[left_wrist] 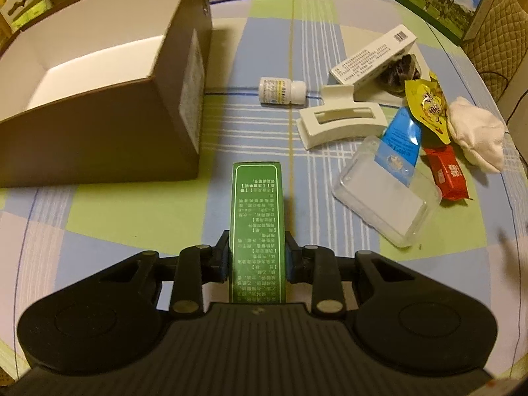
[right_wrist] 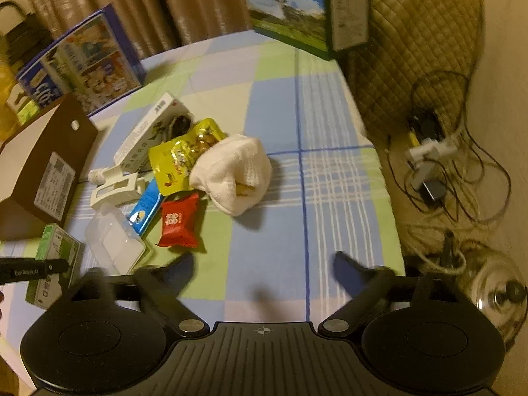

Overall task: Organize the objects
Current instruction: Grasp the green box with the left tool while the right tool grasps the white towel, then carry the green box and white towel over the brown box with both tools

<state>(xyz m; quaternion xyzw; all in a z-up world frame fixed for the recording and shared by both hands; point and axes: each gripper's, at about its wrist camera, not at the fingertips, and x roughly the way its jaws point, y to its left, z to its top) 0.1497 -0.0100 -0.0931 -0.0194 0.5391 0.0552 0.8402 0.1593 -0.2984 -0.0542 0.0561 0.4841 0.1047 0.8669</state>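
Left wrist view shows the left gripper [left_wrist: 257, 259] closed on a long green box [left_wrist: 257, 217], its two pads pressing the box's long sides near the middle; the box points forward, level above the checked tablecloth [left_wrist: 132, 211]. Just ahead and to the left stands one open brown carton [left_wrist: 99, 132] with a white inside, near the table's left edge.

The right gripper [right_wrist: 264, 274] is wide open and holds nothing; its fingers [right_wrist: 180, 272] are spread apart over the cloth near the table's right edge, tilted downward.

Toward the middle of the table lies one heap of small things, counted: one white pill bottle [left_wrist: 282, 90] on its side, one white hair claw clip [left_wrist: 340, 120], one long white box [left_wrist: 373, 56] leaning over a dark bundle, one blue tube [left_wrist: 401, 145] resting partly on one clear plastic case [left_wrist: 386, 198], one yellow snack pouch [left_wrist: 427, 107], one red candy packet [left_wrist: 447, 171], and one white rolled cloth [left_wrist: 478, 132]. The pouch touches the cloth; the red packet lies just beside the tube.

At the far edge of the table stand two printed cartons, one blue [right_wrist: 82, 62] and one with a meadow picture [right_wrist: 287, 10]
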